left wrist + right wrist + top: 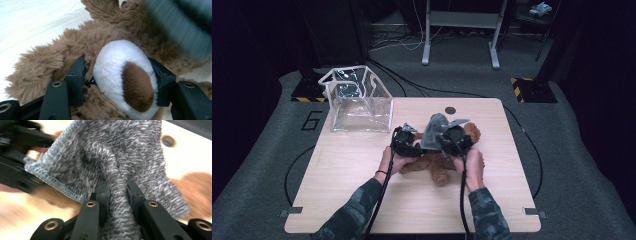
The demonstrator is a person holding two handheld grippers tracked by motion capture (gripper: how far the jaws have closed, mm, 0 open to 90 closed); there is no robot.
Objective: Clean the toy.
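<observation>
Plush bear (439, 160): brown, soft, light, compressible; lies mid-bench, nearer the right edge. Left claw (120, 80) clamps its white muzzle, a firm grip point. Grey knit cloth (112, 157): limp, bunches easily; pinched in right claw (117, 192) above the bear.

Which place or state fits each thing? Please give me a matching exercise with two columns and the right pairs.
Things:
1. teddy
2. cloth
3. clear bag
4. hole

Places or states:
A. empty, at the table's far left corner
B. pinched in the right gripper
C. snout clamped in the left gripper
D. in the tabletop near its far edge

Pairs: 1-C, 2-B, 3-A, 4-D
</observation>
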